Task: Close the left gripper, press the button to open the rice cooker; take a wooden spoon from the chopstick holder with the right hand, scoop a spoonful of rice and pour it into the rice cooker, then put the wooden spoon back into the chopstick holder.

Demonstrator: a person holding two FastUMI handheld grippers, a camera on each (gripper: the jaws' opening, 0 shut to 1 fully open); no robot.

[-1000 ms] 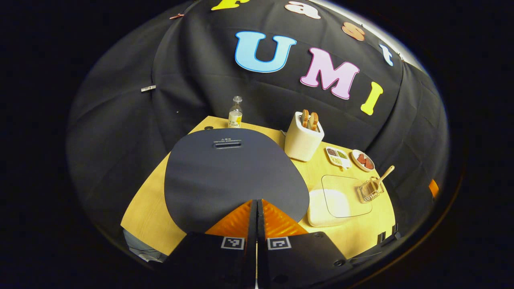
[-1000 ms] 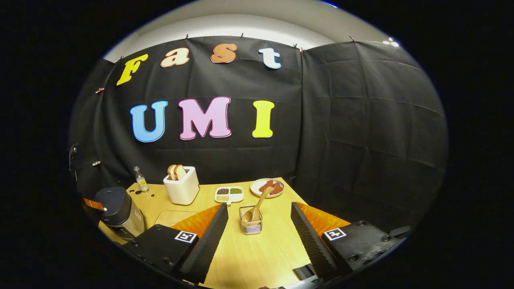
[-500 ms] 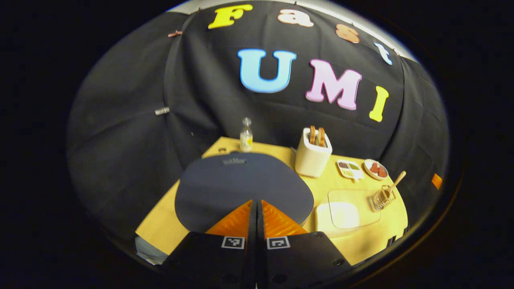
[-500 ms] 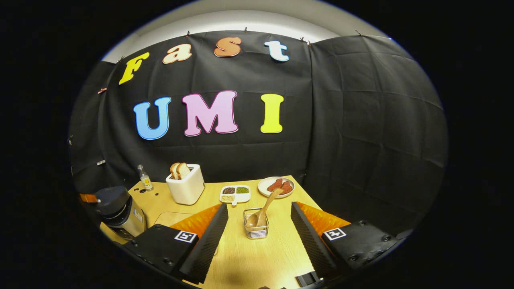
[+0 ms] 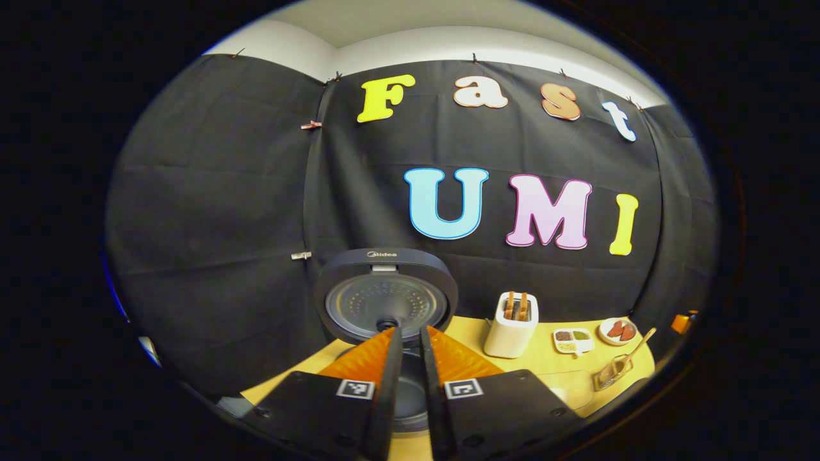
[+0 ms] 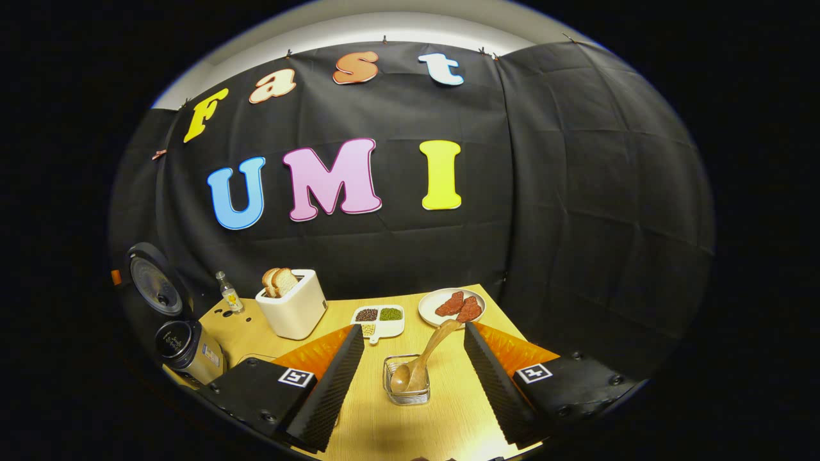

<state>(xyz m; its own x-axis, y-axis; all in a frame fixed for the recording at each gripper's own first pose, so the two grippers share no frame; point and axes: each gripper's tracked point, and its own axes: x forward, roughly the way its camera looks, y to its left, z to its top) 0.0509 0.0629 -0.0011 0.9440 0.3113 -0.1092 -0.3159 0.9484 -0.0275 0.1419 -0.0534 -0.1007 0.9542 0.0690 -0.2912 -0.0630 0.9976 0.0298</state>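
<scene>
The rice cooker is seen at the far left of the tabletop with its lid raised upright. The left hand-held gripper is held just in front of the rice cooker, its fingers nearly together with a narrow gap and nothing between them. Well to the right of the rice cooker, the wooden spoon is leaned in the chopstick holder. The right hand-held gripper is spread wide on both sides of that holder, without touching it.
</scene>
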